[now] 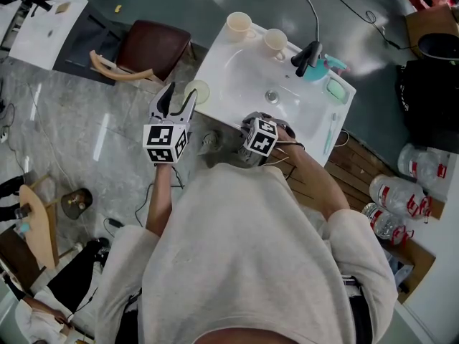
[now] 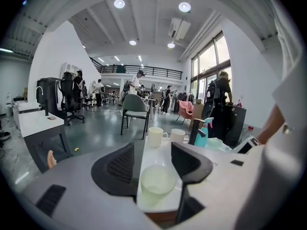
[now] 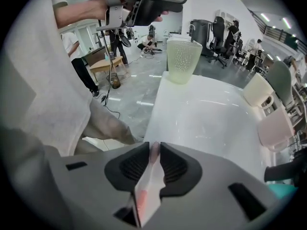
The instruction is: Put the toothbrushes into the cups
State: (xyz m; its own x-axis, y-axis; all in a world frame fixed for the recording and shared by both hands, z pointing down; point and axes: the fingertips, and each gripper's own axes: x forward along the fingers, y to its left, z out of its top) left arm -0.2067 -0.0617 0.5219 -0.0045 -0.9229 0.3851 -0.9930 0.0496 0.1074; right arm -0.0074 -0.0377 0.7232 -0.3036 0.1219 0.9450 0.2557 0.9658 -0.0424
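Two cream mugs (image 1: 238,26) stand on the far rim of the white sink (image 1: 228,74). Only the head view catches a pale green toothbrush (image 1: 330,133) lying along the right rim. Over the near edge, the right gripper (image 3: 153,150) points steeply down. Its own view shows what the head view hides beneath the gripper's body: the jaws are clenched on a pink-and-white toothbrush (image 3: 147,195), pads pressing both sides. At the sink's left side, the left gripper (image 1: 179,99) hovers with its jaws spread wide and gripping nothing. Its view frames a translucent green cup (image 2: 157,181) just ahead of it on the near left corner, untouched.
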